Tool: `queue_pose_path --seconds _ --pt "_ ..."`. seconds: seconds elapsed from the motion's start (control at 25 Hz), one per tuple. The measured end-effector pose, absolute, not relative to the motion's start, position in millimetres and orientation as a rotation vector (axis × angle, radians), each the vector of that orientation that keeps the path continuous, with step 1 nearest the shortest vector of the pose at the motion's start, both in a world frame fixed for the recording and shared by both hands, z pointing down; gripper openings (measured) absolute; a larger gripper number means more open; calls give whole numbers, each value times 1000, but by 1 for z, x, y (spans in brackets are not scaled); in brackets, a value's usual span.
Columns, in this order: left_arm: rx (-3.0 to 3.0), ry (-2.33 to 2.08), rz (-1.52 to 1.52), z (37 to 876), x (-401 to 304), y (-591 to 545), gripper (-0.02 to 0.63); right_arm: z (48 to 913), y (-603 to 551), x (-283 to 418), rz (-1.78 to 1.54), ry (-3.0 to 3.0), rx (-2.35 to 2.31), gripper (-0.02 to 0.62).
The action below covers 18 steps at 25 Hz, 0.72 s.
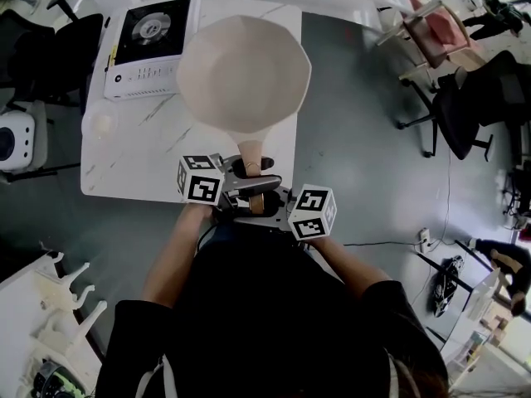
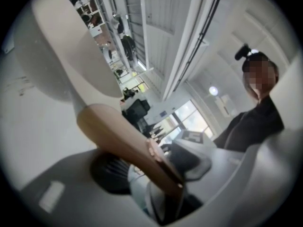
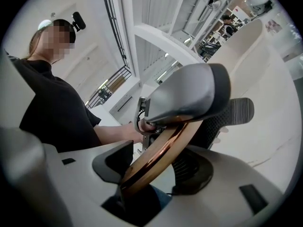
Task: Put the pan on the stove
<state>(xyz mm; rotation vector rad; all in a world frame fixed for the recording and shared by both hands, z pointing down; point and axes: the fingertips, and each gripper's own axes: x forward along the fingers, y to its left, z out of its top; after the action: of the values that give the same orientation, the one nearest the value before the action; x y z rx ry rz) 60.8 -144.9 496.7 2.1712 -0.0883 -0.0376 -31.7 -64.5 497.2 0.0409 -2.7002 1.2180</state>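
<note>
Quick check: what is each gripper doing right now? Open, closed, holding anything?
Left gripper: closed on the pan handle.
Right gripper: closed on the same pan handle.

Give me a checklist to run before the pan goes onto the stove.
1. Left tongs clamped on the handle: ok.
2. Right tongs clamped on the handle: ok.
3. Pan empty: ok, nothing inside.
4. Stove top bare: ok, nothing stands on it.
5. Pan centred over the stove: not ok; it is to the stove's right, over the table.
6. Pan level: cannot tell.
</note>
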Motion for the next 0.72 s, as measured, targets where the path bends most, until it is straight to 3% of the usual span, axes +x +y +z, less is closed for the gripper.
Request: queue_pose_path --seconds 0.72 --pt "2227 -221 -93 448 30 -182 255 452 -92 -52 1121 -2738 -121 229"
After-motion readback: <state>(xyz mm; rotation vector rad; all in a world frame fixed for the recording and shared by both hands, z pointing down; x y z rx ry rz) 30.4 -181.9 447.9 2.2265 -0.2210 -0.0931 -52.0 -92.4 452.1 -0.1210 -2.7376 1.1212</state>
